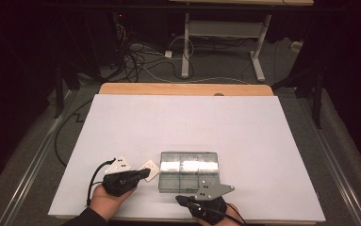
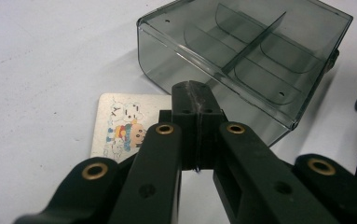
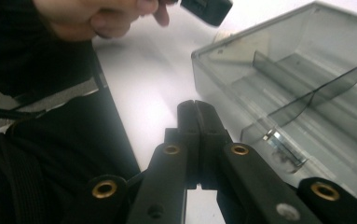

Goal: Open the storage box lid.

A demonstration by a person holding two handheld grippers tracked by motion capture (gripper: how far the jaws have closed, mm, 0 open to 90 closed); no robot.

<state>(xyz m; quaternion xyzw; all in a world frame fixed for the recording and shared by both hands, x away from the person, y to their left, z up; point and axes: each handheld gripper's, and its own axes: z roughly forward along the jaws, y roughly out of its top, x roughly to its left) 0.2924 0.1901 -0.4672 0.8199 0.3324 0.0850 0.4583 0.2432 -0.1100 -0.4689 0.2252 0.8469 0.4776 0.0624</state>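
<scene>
At the near edge of the white, matte table (image 1: 121, 117), both grippers have their black jaws pressed together on nothing. Beside the right gripper (image 3: 195, 106) lies a clear, smoky plastic box (image 1: 189, 171), rectangular with rounded corners and thin dividers forming compartments. The left gripper (image 2: 195, 88) hovers over a small square card (image 2: 120, 126) printed with cartoon figures, lying flat just beside the box's left end; whether its tips touch the card I cannot tell.
</scene>
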